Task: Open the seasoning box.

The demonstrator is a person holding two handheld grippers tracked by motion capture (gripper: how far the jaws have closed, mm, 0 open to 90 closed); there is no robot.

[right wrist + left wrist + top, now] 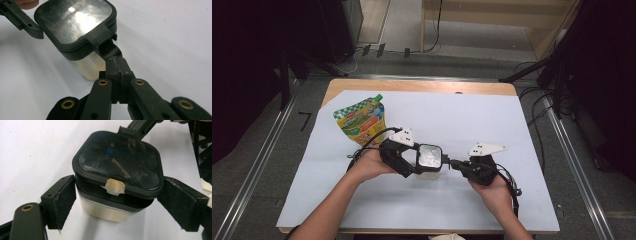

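Note:
A clear square container (pixel 430 156) with a black lid (pixel 117 162) stands on the white table cover. My left gripper (pixel 428 161) straddles it, and both pads (pixel 65 200) press against its sides just under the lid. A tan, powder-coated tab (pixel 115 186) sticks out under the lid's near edge. From the other side my right gripper (pixel 451 162) comes in with its jaws shut together. Their tips (pixel 113 58) sit right below the lid's ribbed latch tab (pixel 101 35), touching it. The container (pixel 75 22) shows pale powder inside.
A green and yellow sauce pouch (pixel 361 121) lies on the cover's left part, behind the left hand. The white cover (pixel 472 120) spreads over a wooden table. Cables trail from both grippers toward the front edge. Metal rails run along both sides of the table.

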